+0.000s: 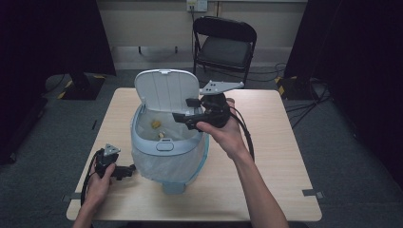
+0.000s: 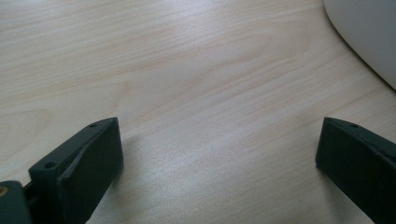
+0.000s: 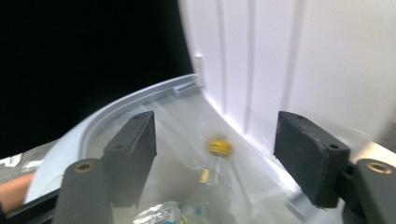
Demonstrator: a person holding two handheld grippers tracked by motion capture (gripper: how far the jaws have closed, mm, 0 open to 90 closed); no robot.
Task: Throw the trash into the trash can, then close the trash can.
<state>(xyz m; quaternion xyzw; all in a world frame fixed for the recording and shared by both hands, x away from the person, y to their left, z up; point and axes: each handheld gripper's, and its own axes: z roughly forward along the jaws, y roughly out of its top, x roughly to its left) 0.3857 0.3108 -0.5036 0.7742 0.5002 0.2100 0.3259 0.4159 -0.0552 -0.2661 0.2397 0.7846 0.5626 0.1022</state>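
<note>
A pale blue bin [image 1: 164, 145] with a clear liner stands mid-table, its white lid [image 1: 166, 90] tipped up at the back. My right gripper [image 1: 184, 110] hovers over the bin's right rim, pointing into the opening. In the right gripper view my right gripper [image 3: 215, 123] is open with nothing between its pads. Below it, a clear bottle with a yellow cap [image 3: 219, 147] lies inside the bin, and small yellow bits [image 1: 156, 124] show there from above. My left gripper [image 1: 127, 171] rests low at the bin's left side; the left gripper [image 2: 219, 149] is open over bare wood.
The wooden table [image 1: 285, 156] has free room to the right of the bin and along its front edge. A black folding chair [image 1: 223, 45] stands behind the table. The bin's pale side [image 2: 369, 32] curves in at the top right of the left gripper view.
</note>
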